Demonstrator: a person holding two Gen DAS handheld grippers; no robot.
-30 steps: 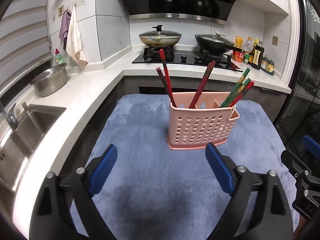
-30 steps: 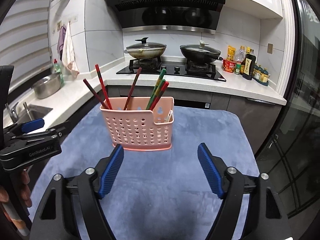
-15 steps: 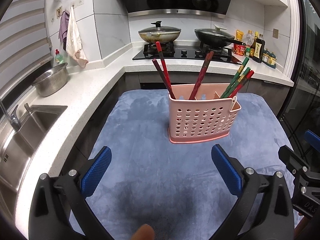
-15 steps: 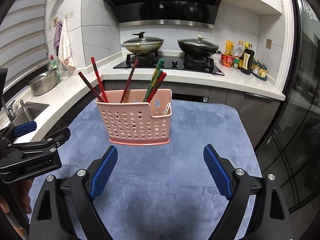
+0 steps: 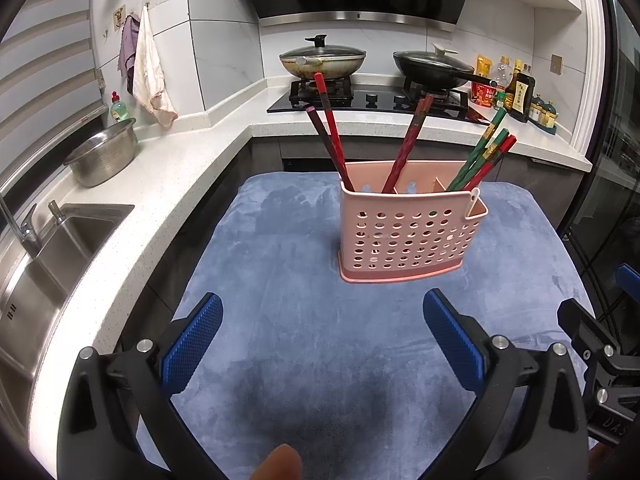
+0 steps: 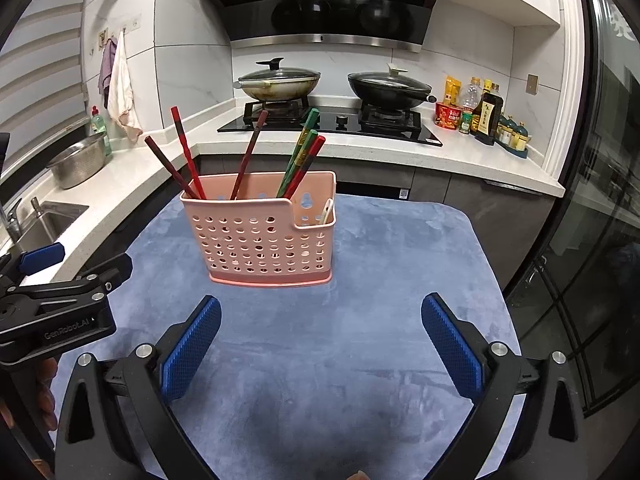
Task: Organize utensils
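A pink perforated utensil basket (image 5: 408, 236) stands upright on a blue mat (image 5: 304, 344); it also shows in the right wrist view (image 6: 262, 240). Several chopsticks stand in it: dark red ones (image 5: 330, 136) at the left, one brown-red (image 5: 408, 144) in the middle, green and red ones (image 5: 486, 152) at the right. A small white utensil (image 6: 326, 210) sits in the basket's right pocket. My left gripper (image 5: 322, 338) is open and empty, short of the basket. My right gripper (image 6: 320, 338) is open and empty, also short of it.
The blue mat (image 6: 360, 360) covers a table. A white counter (image 5: 132, 208) with a sink (image 5: 36, 272) and a steel bowl (image 5: 102, 152) runs along the left. A stove with two lidded pans (image 5: 322, 60) and bottles (image 5: 516, 92) is behind. A glass door (image 6: 600, 240) is at the right.
Both grippers have drawn back a little from the basket and stayed open. The basket and chopsticks have not moved.
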